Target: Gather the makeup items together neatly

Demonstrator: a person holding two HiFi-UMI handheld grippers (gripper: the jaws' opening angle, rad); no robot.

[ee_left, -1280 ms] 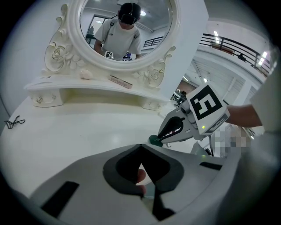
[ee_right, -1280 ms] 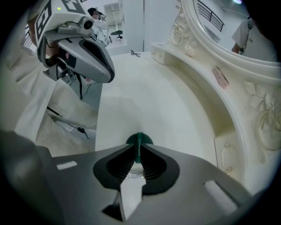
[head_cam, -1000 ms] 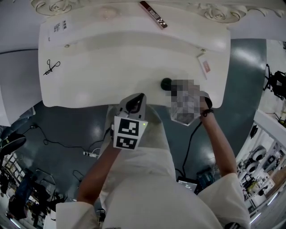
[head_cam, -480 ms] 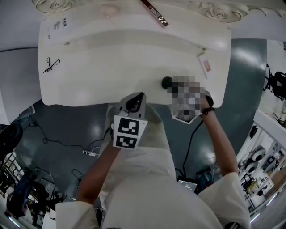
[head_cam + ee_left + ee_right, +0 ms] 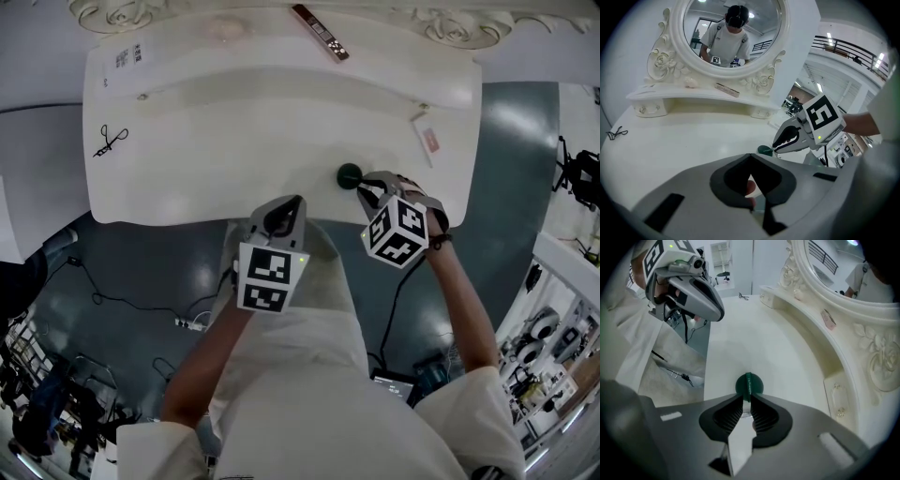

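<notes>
A dark green round makeup item (image 5: 349, 174) stands near the right front of the white vanity top (image 5: 234, 141). My right gripper (image 5: 360, 185) points steeply down on it. In the right gripper view the item's (image 5: 748, 383) thin green upper edge runs in between the jaws, and that gripper (image 5: 746, 401) is shut on it. My left gripper (image 5: 287, 204) hangs over the table's front edge, a little left of the green item (image 5: 764, 150). Its jaws (image 5: 750, 157) meet at the tips with no makeup item between them.
A dark red stick (image 5: 321, 31) and a pale pink lump (image 5: 225, 26) lie on the raised back shelf. A pink flat item (image 5: 429, 139) lies at the right end and a small black clip (image 5: 110, 141) at the left. An oval mirror (image 5: 731, 28) rises behind.
</notes>
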